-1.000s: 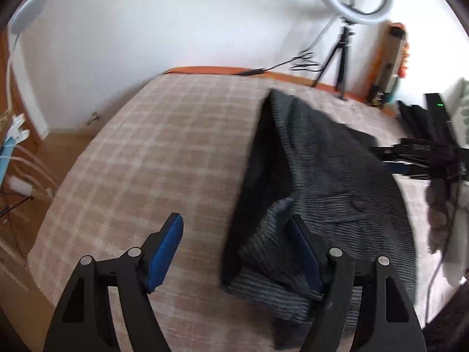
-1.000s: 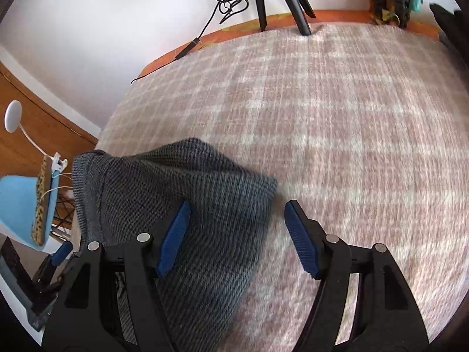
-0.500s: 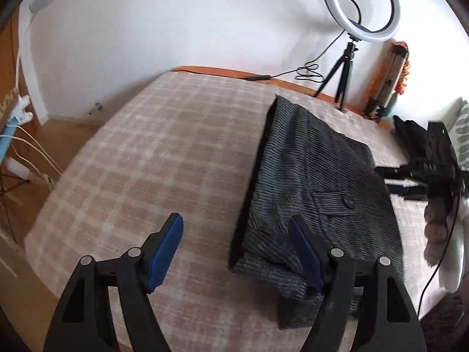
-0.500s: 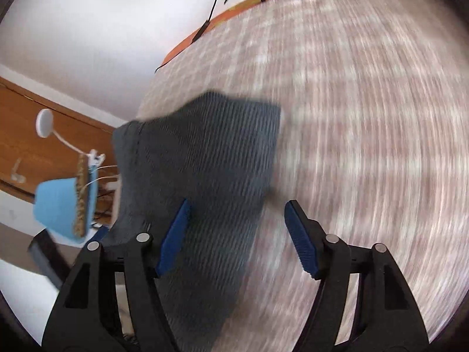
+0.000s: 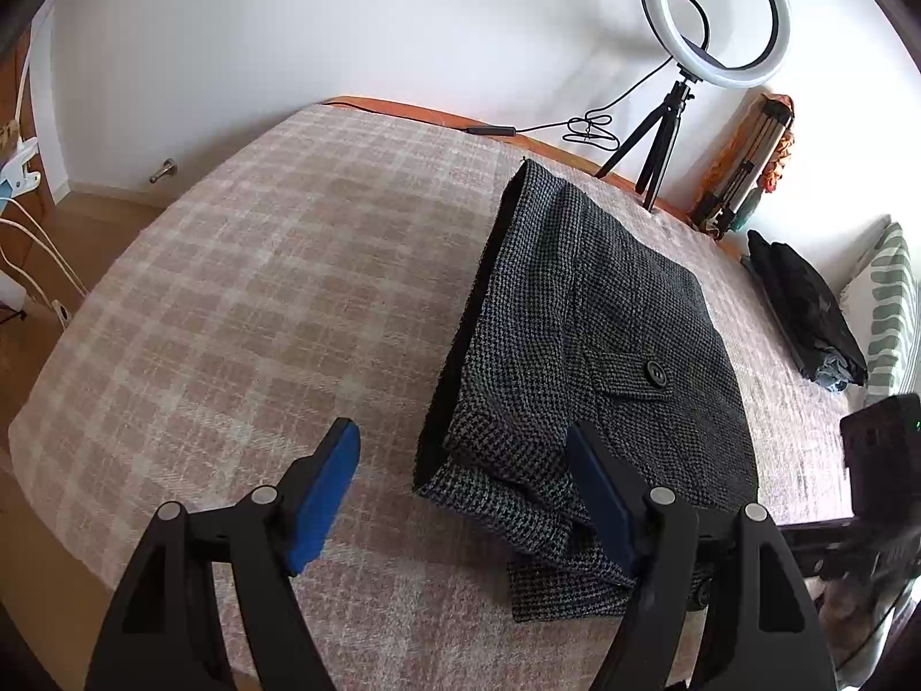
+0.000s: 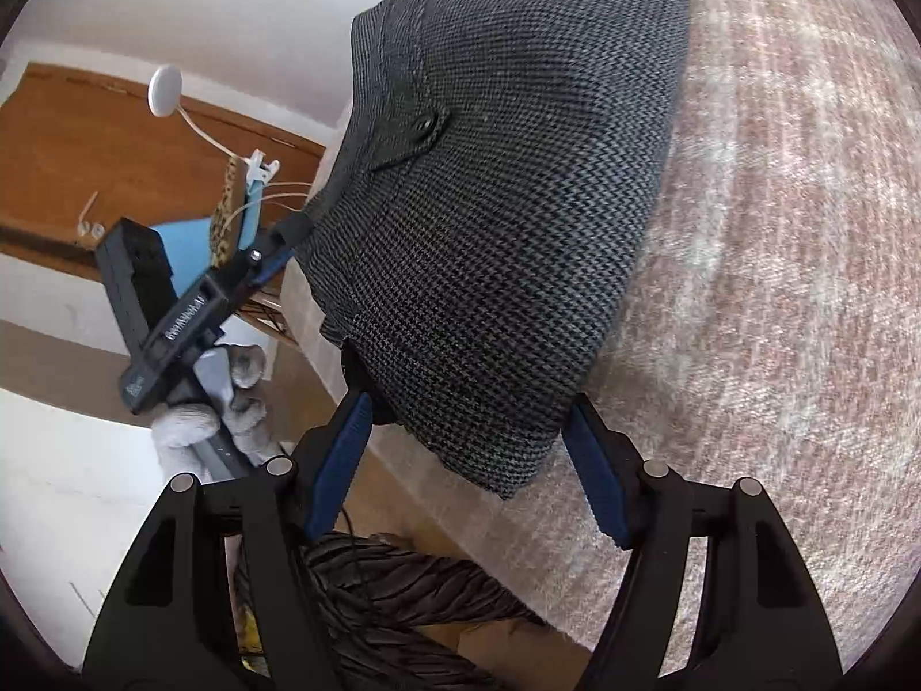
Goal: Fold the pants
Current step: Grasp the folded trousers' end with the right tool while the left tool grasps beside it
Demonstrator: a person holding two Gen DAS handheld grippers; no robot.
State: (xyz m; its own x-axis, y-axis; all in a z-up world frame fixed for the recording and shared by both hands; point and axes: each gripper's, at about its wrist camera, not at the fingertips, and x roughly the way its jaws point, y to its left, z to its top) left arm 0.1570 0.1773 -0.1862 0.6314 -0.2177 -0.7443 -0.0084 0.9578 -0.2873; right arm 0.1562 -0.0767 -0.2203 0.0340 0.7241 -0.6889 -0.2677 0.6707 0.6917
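Both grippers have drawn back from the folded pants (image 5: 598,357).

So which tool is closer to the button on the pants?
Probably the left tool: the button sits just ahead of it, a bit right. The right tool is open at the pants' near edge, with the button farther up the fabric.

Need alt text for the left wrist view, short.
Folded grey houndstooth pants lie on a pink plaid bedspread, buttoned pocket flap facing up. The open left tool hovers at their near edge, holding nothing. A ring light on a tripod stands behind the bed.
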